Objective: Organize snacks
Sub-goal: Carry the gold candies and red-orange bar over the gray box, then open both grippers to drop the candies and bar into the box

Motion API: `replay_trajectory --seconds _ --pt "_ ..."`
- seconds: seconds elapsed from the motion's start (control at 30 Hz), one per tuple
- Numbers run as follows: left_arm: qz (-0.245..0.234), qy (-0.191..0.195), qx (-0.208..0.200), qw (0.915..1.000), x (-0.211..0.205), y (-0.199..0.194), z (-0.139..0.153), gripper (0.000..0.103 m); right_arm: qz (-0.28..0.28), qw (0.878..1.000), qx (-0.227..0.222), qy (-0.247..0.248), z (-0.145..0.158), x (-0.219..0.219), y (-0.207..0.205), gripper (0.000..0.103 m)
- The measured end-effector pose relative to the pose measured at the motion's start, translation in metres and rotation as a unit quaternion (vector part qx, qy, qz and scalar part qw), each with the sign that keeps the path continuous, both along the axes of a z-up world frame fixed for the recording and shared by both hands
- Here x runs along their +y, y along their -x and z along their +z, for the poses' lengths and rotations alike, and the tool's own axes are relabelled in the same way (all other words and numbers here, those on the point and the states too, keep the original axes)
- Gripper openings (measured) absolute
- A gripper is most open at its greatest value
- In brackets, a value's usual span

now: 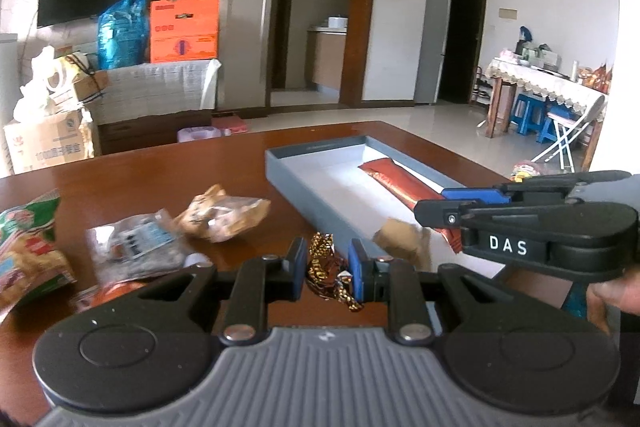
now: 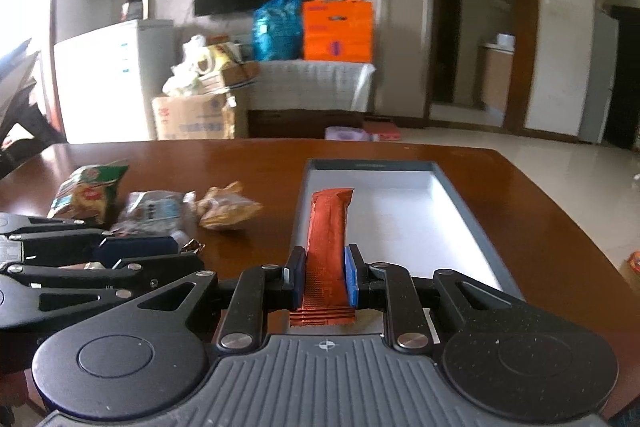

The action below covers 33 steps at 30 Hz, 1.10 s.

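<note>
My left gripper (image 1: 327,255) is shut on a small brown-and-gold foil candy (image 1: 324,263), held just above the brown table. My right gripper (image 2: 325,267) is shut on the near end of a long orange-red snack packet (image 2: 329,223). The packet stretches forward over the white floor of the grey open box (image 2: 460,203). In the left wrist view the right gripper (image 1: 436,203) reaches in from the right over the box (image 1: 308,195), with the packet (image 1: 396,183) in it. In the right wrist view the left gripper (image 2: 184,253) shows at the left.
Loose snacks lie on the table left of the box: a green bag (image 2: 88,191), a clear packet with a blue label (image 2: 156,211) and a tan packet (image 2: 228,211). A blurred brown packet (image 1: 400,239) sits at the box's near corner. Cartons and bags stand beyond the table.
</note>
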<state>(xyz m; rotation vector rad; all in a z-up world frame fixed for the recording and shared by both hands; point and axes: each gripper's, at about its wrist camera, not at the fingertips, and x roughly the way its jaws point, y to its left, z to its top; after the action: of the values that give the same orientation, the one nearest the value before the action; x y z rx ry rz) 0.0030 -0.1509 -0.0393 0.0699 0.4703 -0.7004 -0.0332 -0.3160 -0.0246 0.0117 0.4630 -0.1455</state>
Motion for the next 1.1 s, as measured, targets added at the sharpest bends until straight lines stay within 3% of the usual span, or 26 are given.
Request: replay_trajectory --seconds 0.57,1.1 --pt "-0.046 0.018 -0.005 0.9987 -0.072 -0.029 0.001 0.020 -0.058 0.998 0.025 -0.007 -0.021 -0.040 -0.014 0.022" --pt "-0.049 0.018 0.018 0.9985 -0.112 -0.044 -0.014 0.020 -0.069 0.997 0.042 -0.021 -0.036 -0.053 -0.028 0.022"
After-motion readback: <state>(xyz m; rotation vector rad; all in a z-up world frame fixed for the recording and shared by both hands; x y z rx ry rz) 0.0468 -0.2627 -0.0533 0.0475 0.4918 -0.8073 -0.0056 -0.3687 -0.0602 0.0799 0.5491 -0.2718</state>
